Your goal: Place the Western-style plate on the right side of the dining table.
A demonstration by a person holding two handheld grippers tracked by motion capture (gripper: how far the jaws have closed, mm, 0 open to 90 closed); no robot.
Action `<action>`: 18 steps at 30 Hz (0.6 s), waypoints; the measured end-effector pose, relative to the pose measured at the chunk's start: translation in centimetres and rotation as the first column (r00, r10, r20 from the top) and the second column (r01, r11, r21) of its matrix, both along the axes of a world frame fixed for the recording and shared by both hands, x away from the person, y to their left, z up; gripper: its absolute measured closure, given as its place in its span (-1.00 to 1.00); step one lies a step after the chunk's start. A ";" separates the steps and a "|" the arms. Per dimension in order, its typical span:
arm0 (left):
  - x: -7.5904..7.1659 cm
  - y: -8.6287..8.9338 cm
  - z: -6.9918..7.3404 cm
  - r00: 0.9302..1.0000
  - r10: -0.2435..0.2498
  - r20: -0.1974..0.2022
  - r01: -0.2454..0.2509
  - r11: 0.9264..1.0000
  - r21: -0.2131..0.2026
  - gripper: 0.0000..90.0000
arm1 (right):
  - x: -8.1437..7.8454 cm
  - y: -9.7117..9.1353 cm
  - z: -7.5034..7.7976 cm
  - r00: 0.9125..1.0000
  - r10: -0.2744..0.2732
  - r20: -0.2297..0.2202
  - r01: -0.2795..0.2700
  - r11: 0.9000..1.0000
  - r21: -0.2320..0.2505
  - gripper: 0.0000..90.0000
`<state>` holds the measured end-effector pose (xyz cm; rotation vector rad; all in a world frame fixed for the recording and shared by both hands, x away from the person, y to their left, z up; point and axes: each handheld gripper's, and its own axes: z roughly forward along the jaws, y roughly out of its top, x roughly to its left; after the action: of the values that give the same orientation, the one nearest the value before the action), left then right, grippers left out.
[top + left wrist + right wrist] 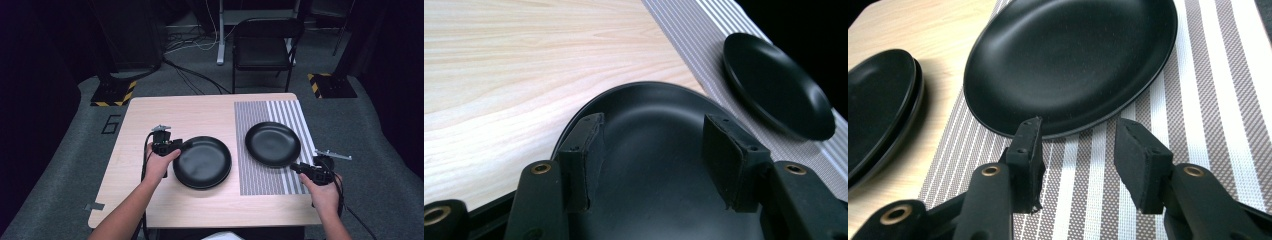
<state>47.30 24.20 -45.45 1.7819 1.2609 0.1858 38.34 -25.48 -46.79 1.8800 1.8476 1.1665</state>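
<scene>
Light wood desk (165, 197) with a striped grey-and-white mat (260, 177) on its right half, standing on grey carpet (380, 175); a black chair (262, 47) and floor cables (192, 75) lie beyond. No writing is legible. Left gripper (184, 146): fingers (584, 157) spread wide, over the near rim of the stacked plates (202, 162) on bare wood. Right gripper (296, 167): fingers (1030, 160) wide apart, just short of the single plate (272, 144) on the mat.

Dark room, grey carpet (75, 145), black chair (262, 47), floor cables (195, 75).
</scene>
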 end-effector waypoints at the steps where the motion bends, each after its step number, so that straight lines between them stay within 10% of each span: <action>1: -0.3 0.1 -0.2 1.000 -0.008 0.001 0.008 1.000 0.007 -0.04 | -0.1 0.0 -0.2 1.000 0.002 -0.003 -0.002 1.000 0.009 0.20; 18: -2.6 3.2 -2.9 0.997 -0.071 -0.010 0.072 0.989 0.127 -0.01 | -0.5 1.9 -2.1 0.983 0.176 0.054 -0.172 0.983 -0.068 0.15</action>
<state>44.69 27.39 -48.39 1.9348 1.2101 0.2244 37.83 -23.62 -48.89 1.6592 2.0245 1.1888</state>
